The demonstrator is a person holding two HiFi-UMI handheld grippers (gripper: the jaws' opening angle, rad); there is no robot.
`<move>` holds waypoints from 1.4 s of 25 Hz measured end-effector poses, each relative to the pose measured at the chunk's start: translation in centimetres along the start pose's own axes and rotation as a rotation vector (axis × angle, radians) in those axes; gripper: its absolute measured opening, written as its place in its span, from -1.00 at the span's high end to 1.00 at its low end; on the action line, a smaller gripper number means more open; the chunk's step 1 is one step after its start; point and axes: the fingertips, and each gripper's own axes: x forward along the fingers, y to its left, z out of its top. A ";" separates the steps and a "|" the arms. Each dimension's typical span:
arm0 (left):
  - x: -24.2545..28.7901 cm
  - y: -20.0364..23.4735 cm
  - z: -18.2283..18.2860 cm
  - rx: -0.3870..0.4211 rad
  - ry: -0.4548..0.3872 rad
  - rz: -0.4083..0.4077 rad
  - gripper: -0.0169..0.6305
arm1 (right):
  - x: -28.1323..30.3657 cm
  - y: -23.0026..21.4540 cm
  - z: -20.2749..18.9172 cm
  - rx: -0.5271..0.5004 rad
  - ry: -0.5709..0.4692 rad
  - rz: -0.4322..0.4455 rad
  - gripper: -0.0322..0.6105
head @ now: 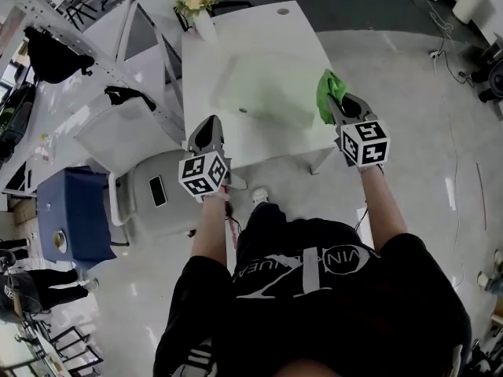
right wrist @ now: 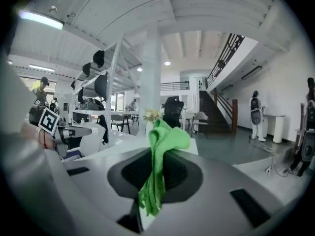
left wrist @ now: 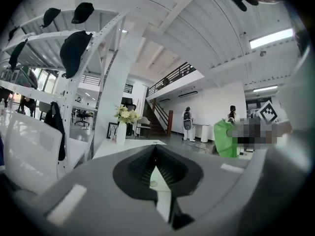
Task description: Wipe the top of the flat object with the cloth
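Note:
A pale, flat rectangular object [head: 267, 93] lies on the white table [head: 259, 30]. My right gripper [head: 333, 110] is shut on a bright green cloth [head: 330, 91], holding it at the flat object's right edge. In the right gripper view the cloth [right wrist: 165, 136] bunches above the closed jaws and hangs down between them [right wrist: 156, 154]. My left gripper [head: 207, 132] hovers at the table's near-left edge, shut and with nothing in it. Its jaws meet in a thin line in the left gripper view [left wrist: 155, 151], where the cloth [left wrist: 225, 138] shows off to the right.
A white vase of flowers [head: 198, 5] stands at the table's far left corner. Left of the table are a white shelf rack [head: 86, 45], a clear bin [head: 118, 132], a grey chair [head: 153, 191] and a blue box [head: 75, 214]. Cables lie on the floor [head: 456, 61] at right.

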 end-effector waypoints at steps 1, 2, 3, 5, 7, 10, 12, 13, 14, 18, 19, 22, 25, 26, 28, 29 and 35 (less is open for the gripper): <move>-0.4 -0.3 0.2 0.003 -0.006 0.001 0.91 | -0.2 0.3 0.2 -0.007 -0.005 0.010 0.79; -0.8 -0.6 0.3 0.008 -0.011 0.002 0.91 | -0.3 0.6 0.3 -0.013 -0.008 0.018 0.79; -1.2 -0.9 0.5 0.014 -0.017 0.004 0.91 | -0.5 0.9 0.4 -0.018 -0.011 0.026 0.79; -2.0 -1.2 0.8 0.023 -0.029 0.013 0.91 | -0.8 1.5 0.6 -0.027 -0.015 0.041 0.79; -2.7 -1.4 1.4 0.029 -0.044 0.026 0.91 | -1.1 2.0 0.8 -0.038 -0.020 0.056 0.79; -3.9 -1.5 2.2 0.040 -0.071 0.049 0.91 | -1.5 2.6 1.0 -0.052 -0.030 0.076 0.79; -4.7 -1.4 2.7 0.046 -0.091 0.068 0.91 | -1.7 3.0 1.1 -0.056 -0.038 0.089 0.79; -5.2 -1.4 2.9 0.049 -0.100 0.076 0.91 | -1.9 3.2 1.1 -0.057 -0.040 0.093 0.79; -5.7 -1.4 3.1 0.052 -0.109 0.083 0.91 | -2.2 3.2 1.0 -0.057 -0.038 0.095 0.79; -6.9 -1.3 3.7 0.059 -0.127 0.101 0.91 | -2.7 3.0 1.1 -0.041 -0.033 0.094 0.79; -7.2 -1.2 3.8 0.059 -0.128 0.106 0.91 | -2.7 3.0 1.1 -0.038 -0.035 0.094 0.79; -8.0 -1.1 3.6 0.061 -0.134 0.118 0.91 | -3.1 3.1 1.1 -0.038 -0.044 0.095 0.79; -8.6 -1.4 3.7 0.064 -0.143 0.123 0.91 | -3.5 3.4 1.2 -0.042 -0.056 0.102 0.79; -8.7 -1.5 3.8 0.066 -0.146 0.124 0.91 | -3.6 3.5 1.3 -0.044 -0.061 0.105 0.79; -8.9 -1.7 4.0 0.072 -0.153 0.124 0.91 | -3.9 3.7 1.4 -0.050 -0.070 0.112 0.79; -9.0 -1.8 4.1 0.075 -0.156 0.124 0.91 | -4.0 3.8 1.5 -0.053 -0.074 0.116 0.79; -9.6 -2.0 4.4 0.083 -0.167 0.134 0.91 | -4.2 4.3 1.6 -0.060 -0.088 0.132 0.79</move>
